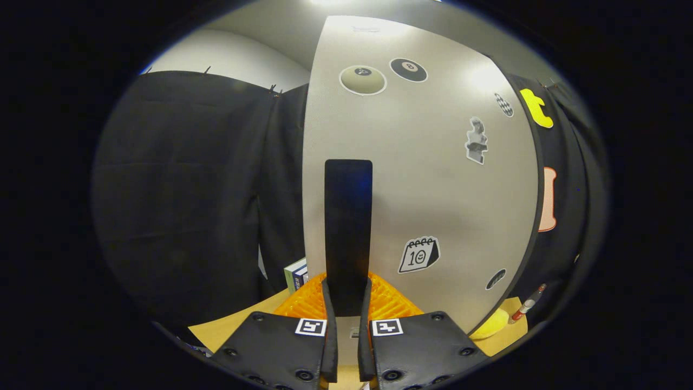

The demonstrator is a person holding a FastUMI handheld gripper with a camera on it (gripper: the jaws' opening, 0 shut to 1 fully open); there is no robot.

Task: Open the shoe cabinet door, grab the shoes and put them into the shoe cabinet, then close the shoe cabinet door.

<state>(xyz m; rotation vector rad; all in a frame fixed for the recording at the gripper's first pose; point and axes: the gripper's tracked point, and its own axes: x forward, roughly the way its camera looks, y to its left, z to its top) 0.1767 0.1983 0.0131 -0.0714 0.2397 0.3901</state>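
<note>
Jaws: I see my gripper (347,297) with its two fingers drawn close together, pressing on either side of the lower end of the tall black upright handle (348,227); both fingers touch it, so I read the jaws as clamped on that handle.
Handle: a flat, dark, rectangular bar standing upright, rising from between the fingers and lying against the door face.
Door: the pale grey speckled shoe cabinet door (433,184) stands just ahead of me, upright. I cannot tell from here whether it sits flush shut or slightly ajar.
Stickers on door: two round billiard-ball stickers (363,79) near the top, a small grey figure sticker (476,141) to the right, a calendar sticker (418,254) lower down beside the handle, and small dark ovals near the right edge.
Orange item: an orange ribbed plastic object (390,300) lies just beyond my fingers, at the foot of the door; I cannot tell what it is.
Surface: a light wooden surface (238,322) carries everything.
Left of door: a small stack of books (295,273) standing near the door's left edge.
Right of door: a yellow rounded object (491,325) and a red-and-white marker pen (528,304) lie on the surface.
</note>
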